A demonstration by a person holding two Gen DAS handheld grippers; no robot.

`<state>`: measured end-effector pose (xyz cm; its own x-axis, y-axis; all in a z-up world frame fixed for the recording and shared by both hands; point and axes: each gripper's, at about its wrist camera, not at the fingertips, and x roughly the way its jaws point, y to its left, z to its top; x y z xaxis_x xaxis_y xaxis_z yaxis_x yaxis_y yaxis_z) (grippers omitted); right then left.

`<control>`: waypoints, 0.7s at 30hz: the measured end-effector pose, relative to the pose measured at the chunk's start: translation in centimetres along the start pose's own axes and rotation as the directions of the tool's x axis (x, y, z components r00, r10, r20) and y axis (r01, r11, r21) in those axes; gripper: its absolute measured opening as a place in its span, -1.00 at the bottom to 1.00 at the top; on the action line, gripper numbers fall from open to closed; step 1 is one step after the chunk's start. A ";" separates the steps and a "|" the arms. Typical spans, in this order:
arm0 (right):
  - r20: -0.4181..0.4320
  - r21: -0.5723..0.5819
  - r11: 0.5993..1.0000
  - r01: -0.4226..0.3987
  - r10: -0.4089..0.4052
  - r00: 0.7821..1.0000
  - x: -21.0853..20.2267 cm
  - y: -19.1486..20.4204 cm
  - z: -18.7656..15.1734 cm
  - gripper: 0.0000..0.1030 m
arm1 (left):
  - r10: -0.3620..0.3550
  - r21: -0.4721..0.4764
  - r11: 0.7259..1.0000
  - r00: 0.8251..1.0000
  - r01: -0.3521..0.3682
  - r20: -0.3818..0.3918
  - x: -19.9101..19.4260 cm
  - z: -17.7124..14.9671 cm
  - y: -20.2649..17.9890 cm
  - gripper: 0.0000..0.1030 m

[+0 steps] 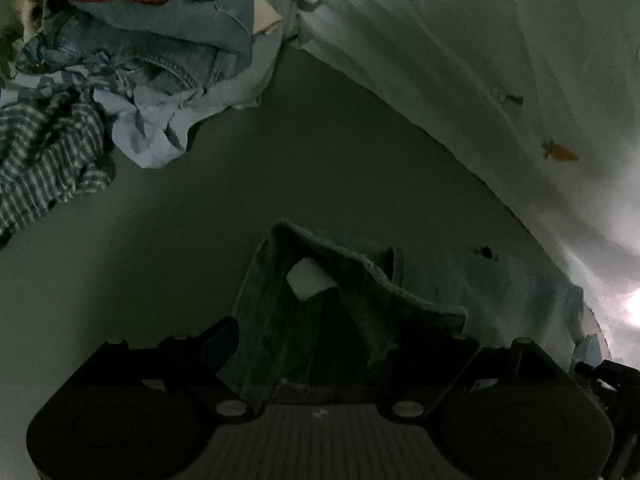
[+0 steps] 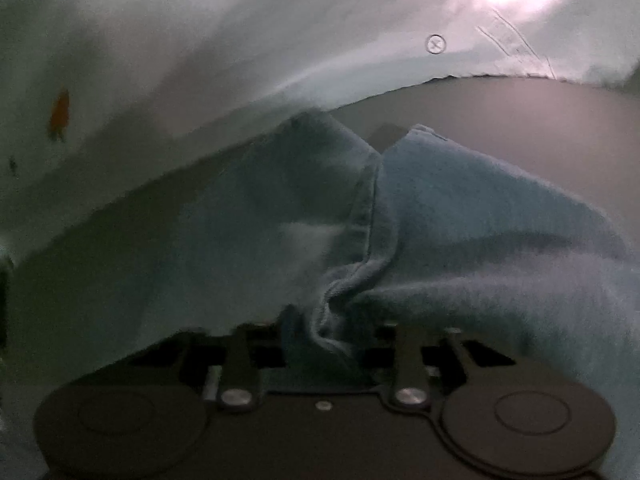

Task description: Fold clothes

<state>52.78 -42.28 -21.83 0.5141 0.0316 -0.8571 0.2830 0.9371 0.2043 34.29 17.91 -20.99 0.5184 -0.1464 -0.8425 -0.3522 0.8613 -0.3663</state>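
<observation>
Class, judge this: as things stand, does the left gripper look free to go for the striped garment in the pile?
Probably not yet: the left gripper has blue denim draped between its wide jaws. The table toward the striped garment is otherwise bare.

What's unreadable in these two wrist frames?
- Left hand-held gripper, left wrist view: fingertips buried under the denim garment; grip unclear.
- Right hand-held gripper, right wrist view: pads hidden by bunched blue cloth; the picture is blurred.
- Clothes pile, left wrist view: cut off by the frame edge.
- White shirt: glare hides its top.
</observation>
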 end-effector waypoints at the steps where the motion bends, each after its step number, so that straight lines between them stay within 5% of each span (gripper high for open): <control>1: 0.012 0.019 1.000 -0.017 0.017 1.000 -0.4 -0.3 0.3 -0.79 | 0.004 -0.004 1.000 1.000 -0.004 0.000 0.0 0.0 0.1 0.72; 5: 0.171 0.146 0.984 -0.099 0.073 0.983 -4.6 -2.5 2.7 -0.86 | 0.003 -0.031 1.000 1.000 -0.003 0.007 -0.5 -0.5 0.4 0.72; 8: 0.361 0.222 0.961 -0.164 0.075 0.929 -10.9 -4.6 5.2 -0.87 | 0.015 -0.034 0.999 1.000 -0.014 0.025 -1.5 -1.3 0.2 0.72; 10: 0.505 0.245 0.938 -0.247 0.094 0.858 -16.5 -6.6 6.7 -0.88 | 0.022 -0.026 0.999 0.999 -0.021 0.045 -2.4 -1.9 0.0 0.72; 14: 0.738 0.206 0.898 -0.388 0.118 0.664 -28.1 -10.7 7.2 -0.90 | 0.020 -0.033 0.999 0.994 -0.017 0.105 -4.9 -3.5 -0.5 0.72; 15: 0.780 0.181 0.885 -0.429 0.136 0.611 -30.7 -11.9 6.9 -0.90 | 0.012 -0.046 0.999 0.992 -0.006 0.127 -5.7 -4.0 -0.6 0.72; 17: 0.828 0.142 0.872 -0.468 0.154 0.538 -34.4 -13.7 5.6 -0.91 | -0.014 -0.085 0.996 0.985 0.029 0.171 -7.2 -4.8 -0.5 0.72; 19: 0.863 0.126 0.904 -0.409 0.104 0.495 -37.1 -15.4 3.2 -0.91 | -0.031 -0.116 0.992 0.978 0.057 0.208 -8.6 -5.6 -0.5 0.72; 21: 0.865 0.154 0.924 -0.351 0.046 0.500 -38.0 -17.4 0.5 -0.91 | -0.015 -0.108 0.993 0.975 0.040 0.221 -9.7 -6.7 -0.8 0.72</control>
<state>28.72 -59.95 7.43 0.9703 -0.2418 -0.0106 0.2058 0.8010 0.5621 24.29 15.39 -15.24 0.6829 -0.0484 -0.7289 -0.4135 0.7970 -0.4403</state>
